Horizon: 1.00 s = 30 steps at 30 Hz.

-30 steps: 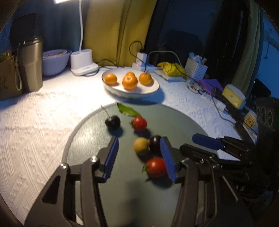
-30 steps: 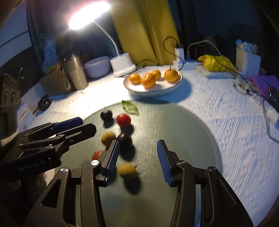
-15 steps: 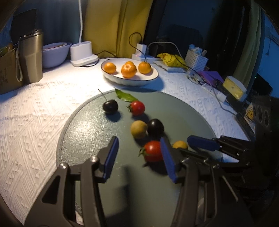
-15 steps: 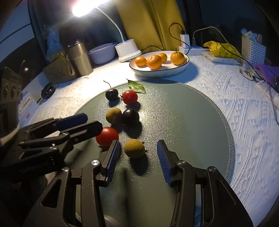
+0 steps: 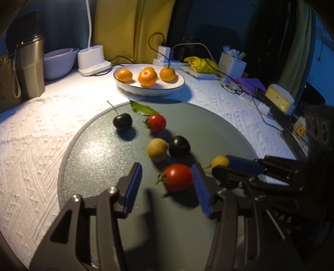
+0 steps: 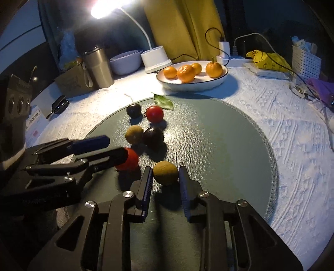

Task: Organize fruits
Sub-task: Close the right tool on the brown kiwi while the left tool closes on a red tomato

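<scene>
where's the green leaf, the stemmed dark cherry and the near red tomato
green leaf [image 5: 143, 109]: left wrist view, middle of the blade
dark cherry [image 5: 122, 122]: left wrist view, centre of its body
near red tomato [image 5: 177, 176]: left wrist view, its front face

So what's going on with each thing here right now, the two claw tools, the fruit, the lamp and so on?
left gripper: open, fingers either side of the near tomato, apparently not gripping
near tomato: resting on the mat
right gripper: fingers close around the brown fruit
brown fruit: between the fingers
round mat: flat, holding loose fruit
white dish: holding oranges
desk lamp: lit
steel tumbler: upright, lid on
</scene>
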Motion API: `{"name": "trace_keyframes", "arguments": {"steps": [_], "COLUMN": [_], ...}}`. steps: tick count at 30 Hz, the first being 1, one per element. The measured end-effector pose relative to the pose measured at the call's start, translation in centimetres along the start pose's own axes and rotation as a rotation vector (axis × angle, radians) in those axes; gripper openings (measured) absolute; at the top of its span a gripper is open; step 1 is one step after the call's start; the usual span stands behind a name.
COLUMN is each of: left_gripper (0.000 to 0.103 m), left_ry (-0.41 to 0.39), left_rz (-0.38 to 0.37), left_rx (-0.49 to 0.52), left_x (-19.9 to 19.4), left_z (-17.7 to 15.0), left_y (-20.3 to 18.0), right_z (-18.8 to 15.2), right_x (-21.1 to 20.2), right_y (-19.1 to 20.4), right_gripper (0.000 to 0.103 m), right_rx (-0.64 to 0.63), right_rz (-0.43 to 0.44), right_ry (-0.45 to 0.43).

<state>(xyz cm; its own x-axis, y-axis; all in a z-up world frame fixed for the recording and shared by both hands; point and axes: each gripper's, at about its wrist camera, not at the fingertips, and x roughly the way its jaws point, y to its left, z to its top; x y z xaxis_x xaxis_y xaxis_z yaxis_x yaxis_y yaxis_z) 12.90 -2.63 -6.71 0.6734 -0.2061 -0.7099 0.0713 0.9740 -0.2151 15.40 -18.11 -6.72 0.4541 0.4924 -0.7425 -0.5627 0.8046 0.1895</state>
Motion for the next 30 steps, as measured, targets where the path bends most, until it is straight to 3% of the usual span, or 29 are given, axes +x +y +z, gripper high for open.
{"name": "trace_keyframes", "arguments": {"steps": [13, 19, 30], "left_gripper": [0.051, 0.035, 0.033], "left_ry": [0.054, 0.057, 0.043], "left_rz": [-0.005, -0.005, -0.023], "left_rx": [0.055, 0.061, 0.062], "left_x": [1.4, 1.6, 1.0], "left_z": [-0.4, -0.4, 0.2], "left_y": [-1.3, -1.1, -0.9], "right_z": [0.5, 0.8, 2.0], "right_x": [-1.0, -1.2, -1.4], "right_y": [-2.1, -2.3, -2.3], "right_gripper": [0.027, 0.027, 0.027], "right_rx": [0.038, 0.042, 0.034], "right_rz": [-0.030, -0.036, -0.046], "right_ry": [-0.040, -0.049, -0.066]}}
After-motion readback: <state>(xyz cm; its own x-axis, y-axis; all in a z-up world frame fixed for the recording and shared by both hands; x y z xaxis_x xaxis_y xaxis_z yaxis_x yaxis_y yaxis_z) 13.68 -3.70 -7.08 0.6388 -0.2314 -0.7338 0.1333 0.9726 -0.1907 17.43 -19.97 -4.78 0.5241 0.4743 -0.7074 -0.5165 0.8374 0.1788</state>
